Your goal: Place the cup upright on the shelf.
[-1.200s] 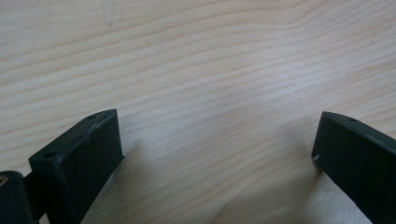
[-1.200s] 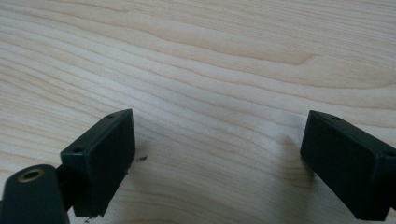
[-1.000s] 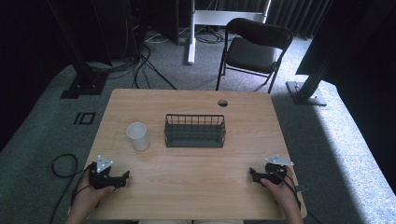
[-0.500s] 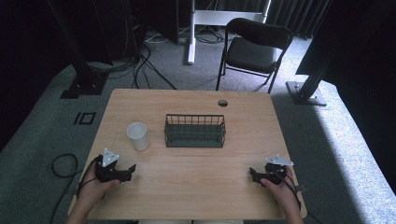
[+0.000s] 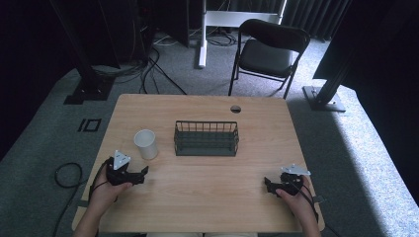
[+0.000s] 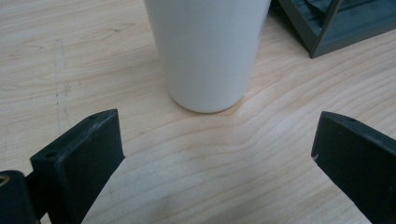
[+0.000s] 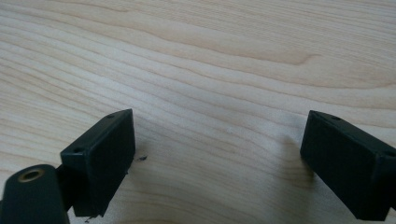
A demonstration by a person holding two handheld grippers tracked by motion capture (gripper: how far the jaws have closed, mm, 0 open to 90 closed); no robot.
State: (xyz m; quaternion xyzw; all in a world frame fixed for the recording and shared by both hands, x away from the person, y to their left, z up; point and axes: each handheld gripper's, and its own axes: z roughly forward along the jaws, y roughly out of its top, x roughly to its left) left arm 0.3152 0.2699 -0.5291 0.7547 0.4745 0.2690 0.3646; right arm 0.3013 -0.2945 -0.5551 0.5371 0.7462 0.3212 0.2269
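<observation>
Light wooden rectangular worktop [image 5: 207, 197]: seen in the high view across the centre of the frame, with a small round cable hole [image 5: 235, 108] near its far edge.

Dark wire-mesh rectangular basket [image 5: 206, 138]: placed at the middle of the worktop, just right of the cup and apart from it; one corner of it [image 6: 327, 28] is seen at the upper right of the left gripper view. Nothing is seen between the cup and the jaws.

Black folding chair [image 5: 269, 52]: standing on the grey carpet beyond the worktop, upper centre of the high view; black cables lie on the floor at the left.

White tapered paper cup [image 5: 146, 144]: upright on the worktop, left of centre. In the left gripper view the cup [image 6: 208, 51] stands at the upper centre, just ahead of the jaws and roughly midway between them, not touched.

Left hand-held gripper [image 5: 142, 172]: held at the lower left of the high view, below and slightly left of the cup; the jaws are spread wide and nothing is gripped.

Right hand-held gripper [image 5: 267, 183]: held at the lower right, well apart from cup and basket; in the right gripper view the jaws are spread wide over bare wood grain.

The cup's open rim is seen in the high view, whereas its lower wall and base are seen close up in the left gripper view.
</observation>
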